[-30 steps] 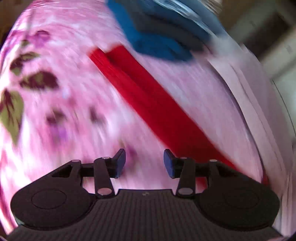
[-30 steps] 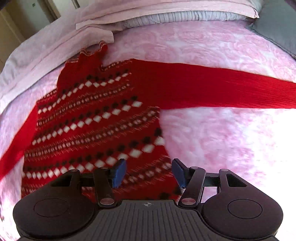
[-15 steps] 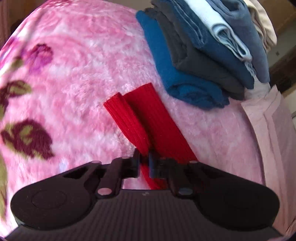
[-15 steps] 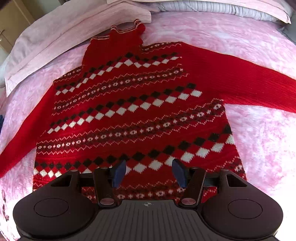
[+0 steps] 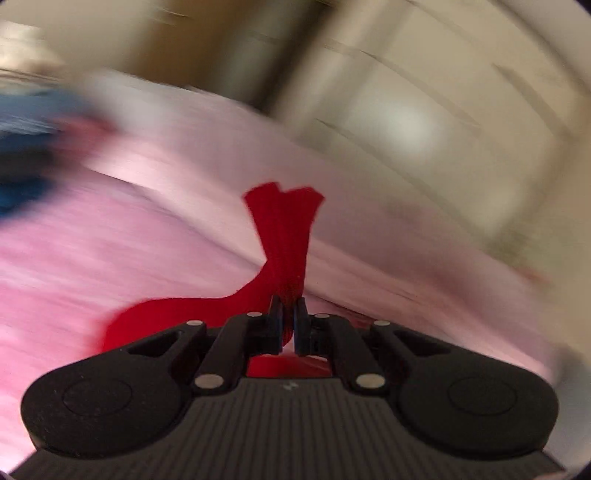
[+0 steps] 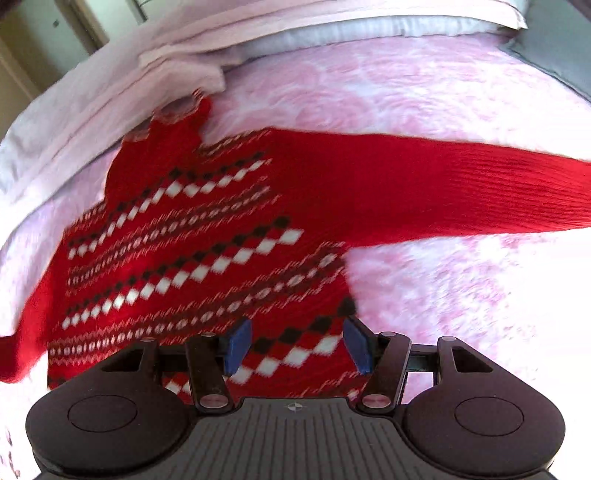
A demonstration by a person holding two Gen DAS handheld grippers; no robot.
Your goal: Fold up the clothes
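On the fluffy pink blanket [image 6: 424, 92] lies the red knitted diamond-pattern sweater [image 6: 207, 254] | left gripper [image 5: 289, 325] pinches its red sleeve cuff [image 5: 284, 221] | right gripper [image 6: 295, 345] gapes, holding nothing | risk: a fast pull drags the sweater crooked.

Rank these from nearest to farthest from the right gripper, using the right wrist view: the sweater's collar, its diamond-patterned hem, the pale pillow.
1. Diamond-patterned hem: directly under the right gripper.
2. Collar: farther up, left of centre.
3. Pale pillow: top edge, beyond the pink blanket.
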